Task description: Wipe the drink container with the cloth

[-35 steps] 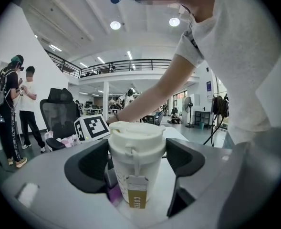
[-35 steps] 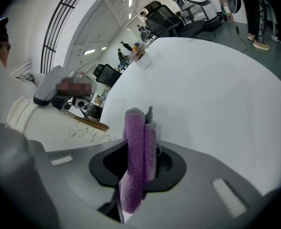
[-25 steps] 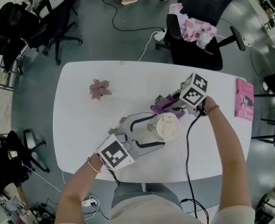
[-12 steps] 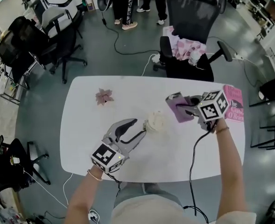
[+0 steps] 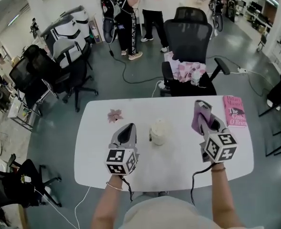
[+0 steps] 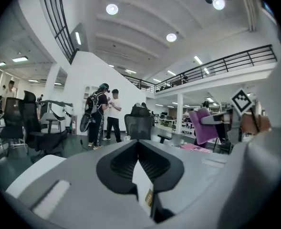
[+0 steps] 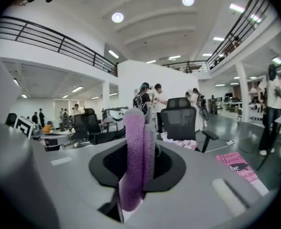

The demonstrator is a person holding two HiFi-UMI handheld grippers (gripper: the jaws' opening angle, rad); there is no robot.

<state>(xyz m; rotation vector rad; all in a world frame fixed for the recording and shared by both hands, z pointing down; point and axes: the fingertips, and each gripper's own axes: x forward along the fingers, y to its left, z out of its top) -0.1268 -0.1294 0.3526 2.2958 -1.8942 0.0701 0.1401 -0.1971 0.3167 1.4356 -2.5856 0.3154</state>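
Observation:
The drink container (image 5: 159,131), a white lidded cup, stands upright near the middle of the white table (image 5: 178,168). My left gripper (image 5: 127,128) is raised to the left of the cup and apart from it, its jaws shut with nothing between them; in the left gripper view (image 6: 139,146) the two pads meet edge to edge. To the right of the cup, also clear of it, my right gripper (image 5: 203,112) is shut on a purple cloth (image 5: 200,117). In the right gripper view the cloth (image 7: 133,161) hangs folded between the pads.
A pink book (image 5: 234,111) lies at the table's far right edge. A small pink paper flower (image 5: 115,115) sits at the far left. Behind the table is a black office chair (image 5: 188,37) with pink fabric on its seat. People (image 5: 130,13) stand farther back.
Both grippers have drawn back from the cup: the left let go of it and shut its jaws, the right carried the cloth off to the right. The head view has tilted up.

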